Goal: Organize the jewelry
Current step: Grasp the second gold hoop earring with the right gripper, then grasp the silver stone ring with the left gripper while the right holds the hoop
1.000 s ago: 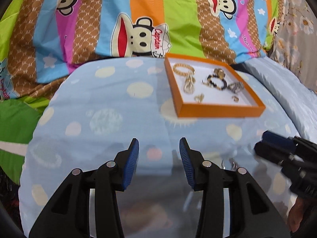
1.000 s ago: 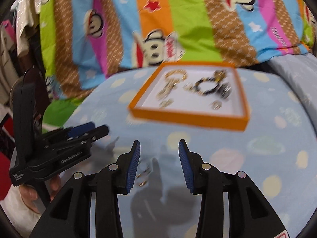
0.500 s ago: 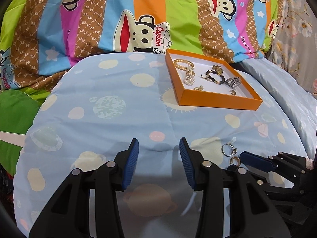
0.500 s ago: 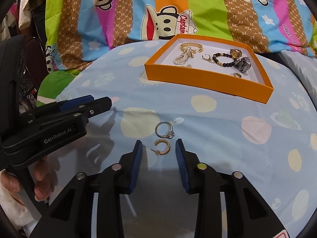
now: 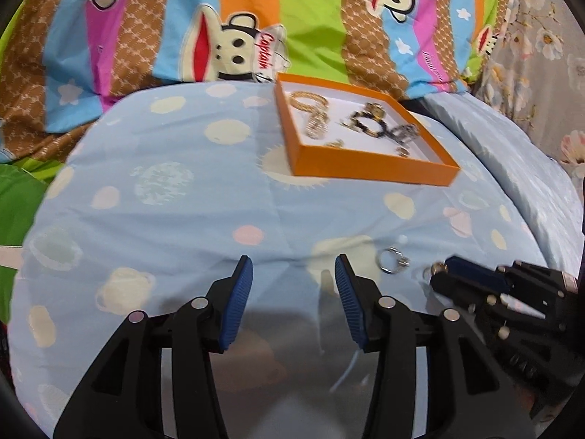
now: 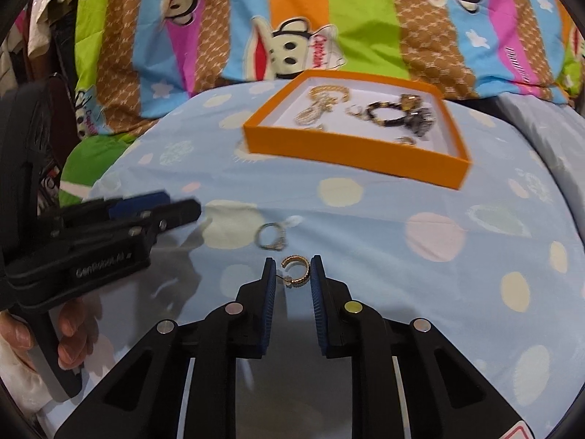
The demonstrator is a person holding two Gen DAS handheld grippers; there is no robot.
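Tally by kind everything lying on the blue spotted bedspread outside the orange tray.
Silver ring: 1
Gold hoop earring, between the closing right tool pads: 1
Total: 2

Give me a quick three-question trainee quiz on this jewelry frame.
1. True or false: the gold hoop earring lies between the right tool's closing jaws.
2. Multiple choice: the silver ring is A) inside the orange tray, B) loose on the blue bedspread, C) held by the left tool.
3. Fill in: the left tool's jaws, now opening, have ____ between them.

Key: 1 true; 2 B; 3 nothing.
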